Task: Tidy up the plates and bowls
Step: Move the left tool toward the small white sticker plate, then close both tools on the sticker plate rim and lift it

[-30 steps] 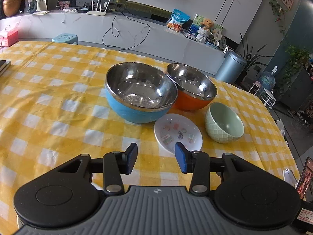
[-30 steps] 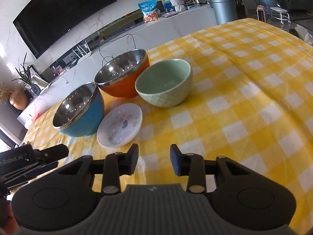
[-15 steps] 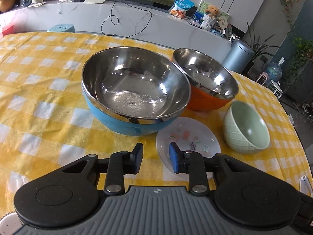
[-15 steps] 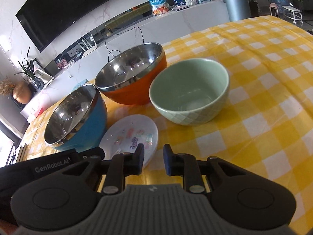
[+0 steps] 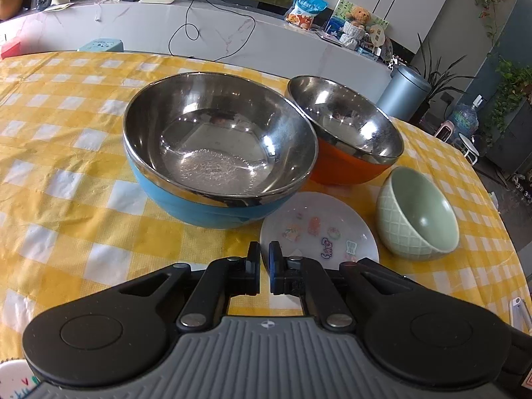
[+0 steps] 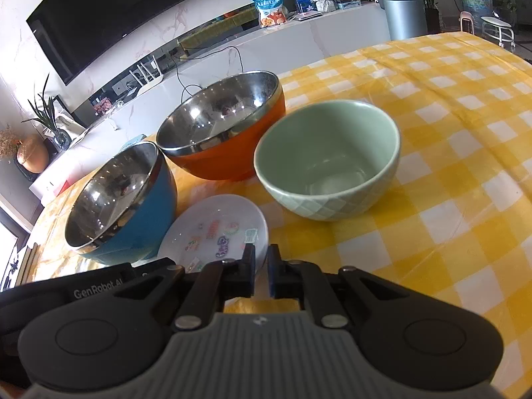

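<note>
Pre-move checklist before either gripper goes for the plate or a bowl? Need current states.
1. Left gripper empty: ok, fingers nearly closed with only a narrow gap, nothing between them.
2. Right gripper empty: ok, same narrow gap, nothing held.
3. Fingers wide enough to take a rim: not ok, both need opening first.
4. Small plate free to lift: ok, it lies flat on the tablecloth with nothing on it; its far edge runs close to the blue bowl.
5. Bowls empty for nesting: ok, the blue bowl, orange bowl and green bowl all show bare insides.
6. Grippers clear of each other: cannot tell.
</note>
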`<control>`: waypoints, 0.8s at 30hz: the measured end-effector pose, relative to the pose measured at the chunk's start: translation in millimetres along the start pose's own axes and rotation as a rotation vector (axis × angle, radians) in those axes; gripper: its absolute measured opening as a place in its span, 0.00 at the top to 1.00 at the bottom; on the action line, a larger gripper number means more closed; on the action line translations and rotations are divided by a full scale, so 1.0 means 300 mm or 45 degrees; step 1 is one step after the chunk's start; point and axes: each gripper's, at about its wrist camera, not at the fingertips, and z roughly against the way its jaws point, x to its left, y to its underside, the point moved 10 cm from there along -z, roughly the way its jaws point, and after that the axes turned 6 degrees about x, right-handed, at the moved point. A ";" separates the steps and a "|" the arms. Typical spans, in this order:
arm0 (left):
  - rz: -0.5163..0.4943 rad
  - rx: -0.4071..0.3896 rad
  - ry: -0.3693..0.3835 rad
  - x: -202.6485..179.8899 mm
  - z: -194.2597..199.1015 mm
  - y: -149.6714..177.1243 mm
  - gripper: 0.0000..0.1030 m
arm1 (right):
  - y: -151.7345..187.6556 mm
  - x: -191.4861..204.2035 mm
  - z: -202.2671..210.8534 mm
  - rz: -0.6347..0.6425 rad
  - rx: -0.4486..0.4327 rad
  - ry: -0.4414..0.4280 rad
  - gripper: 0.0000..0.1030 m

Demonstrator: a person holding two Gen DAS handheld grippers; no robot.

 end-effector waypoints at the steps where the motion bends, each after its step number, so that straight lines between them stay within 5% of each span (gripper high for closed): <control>1: 0.000 0.001 0.001 -0.003 0.010 0.006 0.95 | 0.002 -0.001 0.010 -0.002 -0.001 -0.001 0.96; 12: 0.025 -0.001 0.008 0.014 0.218 0.108 0.95 | 0.105 0.030 0.199 -0.033 0.016 -0.046 0.96; 24: 0.082 -0.093 -0.054 0.147 0.500 0.208 0.95 | 0.266 0.227 0.362 0.079 0.048 -0.174 0.96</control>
